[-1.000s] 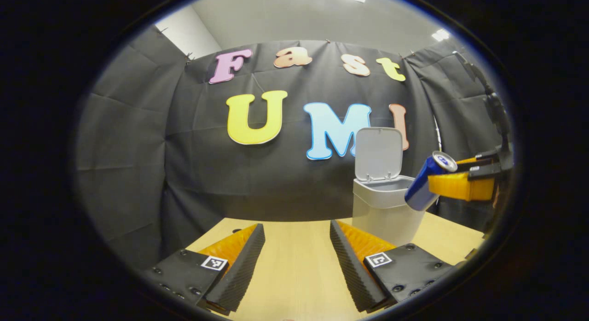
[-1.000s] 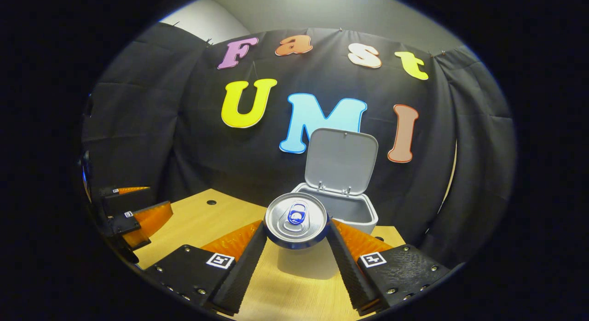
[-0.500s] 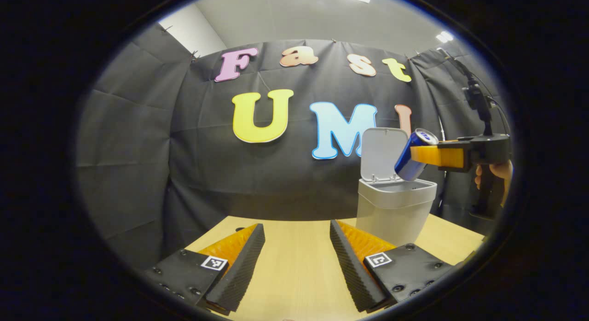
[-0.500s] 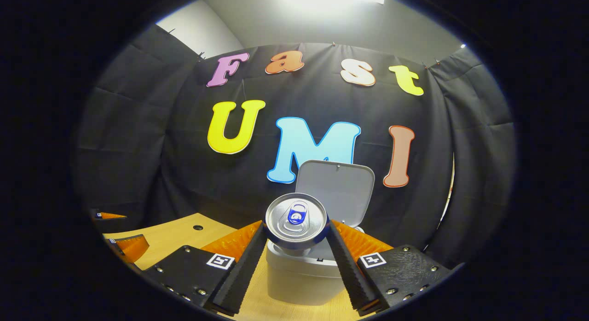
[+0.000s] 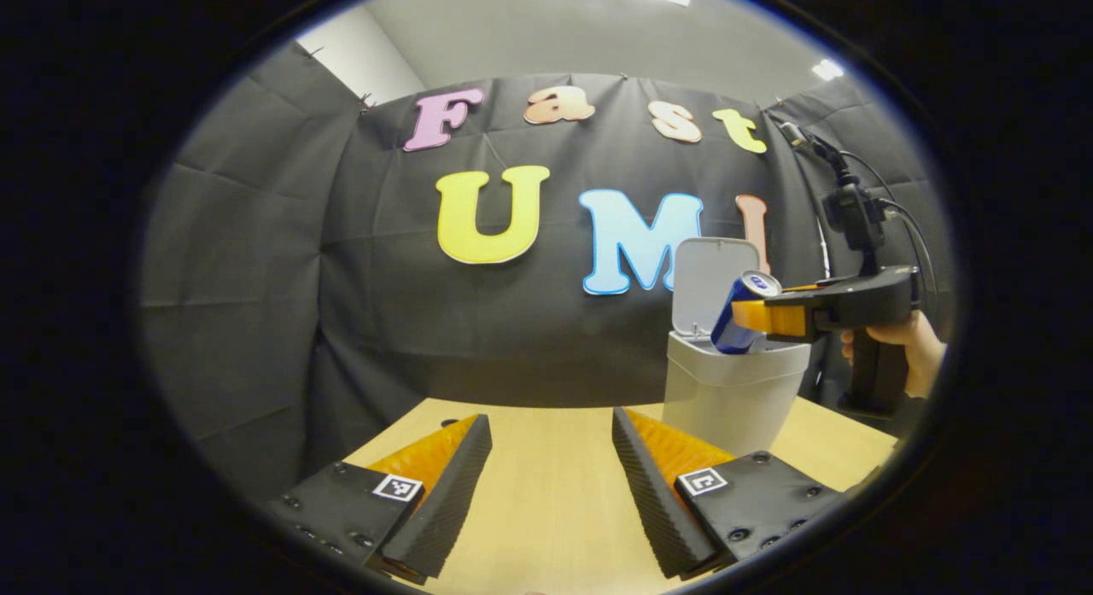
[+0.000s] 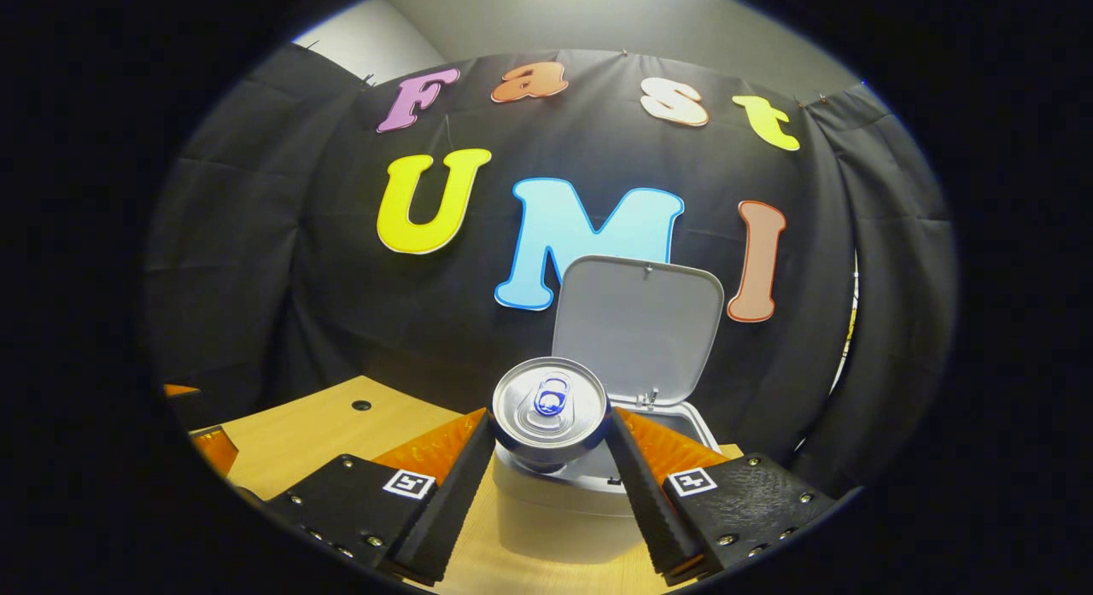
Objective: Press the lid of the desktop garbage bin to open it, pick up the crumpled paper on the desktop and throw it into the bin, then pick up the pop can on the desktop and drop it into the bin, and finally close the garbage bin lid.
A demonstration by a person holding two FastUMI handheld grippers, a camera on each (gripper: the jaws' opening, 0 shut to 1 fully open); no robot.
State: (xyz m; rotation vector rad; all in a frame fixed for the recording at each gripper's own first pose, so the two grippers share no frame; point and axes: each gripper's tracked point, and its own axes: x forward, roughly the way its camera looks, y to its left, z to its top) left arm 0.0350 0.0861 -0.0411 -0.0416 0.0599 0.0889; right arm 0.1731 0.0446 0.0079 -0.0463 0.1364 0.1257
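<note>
On the left, the left gripper (image 5: 551,480) is hovering low over the wooden tabletop (image 5: 546,510), jaws open and empty. To the right, the right gripper (image 6: 548,467) is clamping the pop can (image 6: 549,405) by its sides, tilted over the garbage bin (image 5: 734,390), whose lid (image 6: 640,326) is standing open. The can looks light, smooth, easily dented; a mid-body grip suits it.
</note>
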